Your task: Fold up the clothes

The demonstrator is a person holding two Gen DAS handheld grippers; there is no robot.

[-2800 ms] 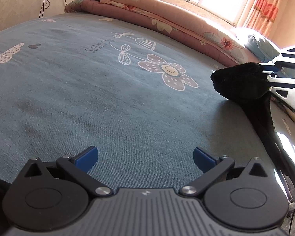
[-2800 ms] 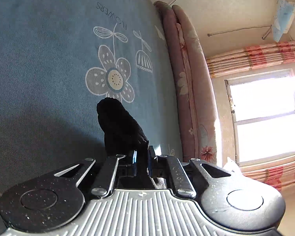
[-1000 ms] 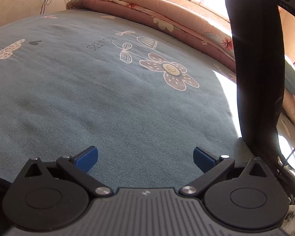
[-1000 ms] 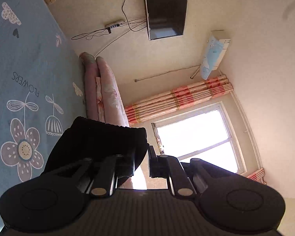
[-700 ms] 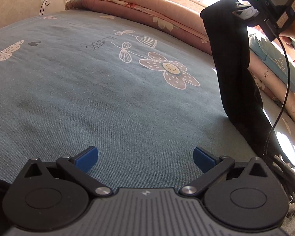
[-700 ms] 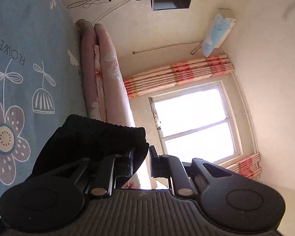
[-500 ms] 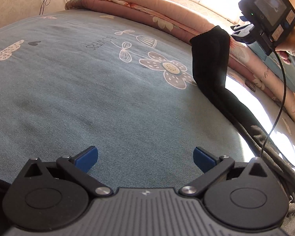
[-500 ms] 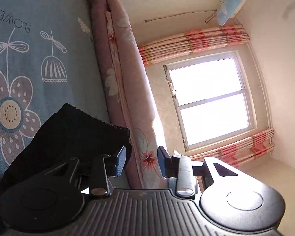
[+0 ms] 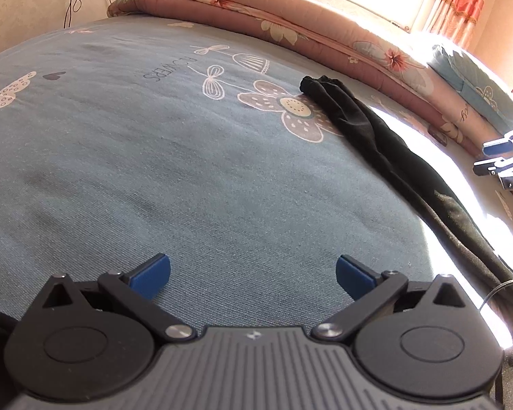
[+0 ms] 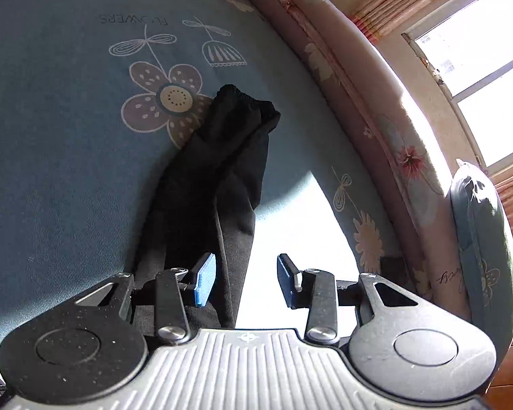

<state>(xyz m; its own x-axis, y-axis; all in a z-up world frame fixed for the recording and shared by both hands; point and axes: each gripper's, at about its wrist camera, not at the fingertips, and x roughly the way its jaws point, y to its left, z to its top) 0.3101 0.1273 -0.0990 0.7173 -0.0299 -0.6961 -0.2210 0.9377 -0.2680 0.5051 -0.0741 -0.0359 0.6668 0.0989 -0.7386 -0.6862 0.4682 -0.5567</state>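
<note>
The black trousers [image 10: 222,171] lie stretched out in a narrow, bunched strip on the blue bedsheet [image 9: 154,171], their elastic end resting against the printed flower [image 10: 164,102] and the rest trailing back towards the near edge of the bed. The right gripper [image 10: 244,280] hovers over the near stretch of that strip with its fingers [image 10: 203,280] opening; cloth shows below the gap, but neither pad presses on it, so nothing is gripped. The left gripper [image 9: 253,273] hangs over bare sheet well to the side of the flower, fingers [image 9: 150,273] wide apart and empty.

The main risk, as I judge it, is that the garment is rumpled lengthwise rather than laid flat: a fold made now would trap the creases and come out lopsided. The far end also looks doubled, so a pinch might catch only one layer. The lower part slides off towards the bed edge and could drag the rest down.

Beyond the flower a rolled floral quilt [image 9: 290,24] lines the far side, with a blue pillow [image 10: 478,239] beside it and a window [image 10: 478,51] behind. Nothing lies between either gripper and the trousers.
</note>
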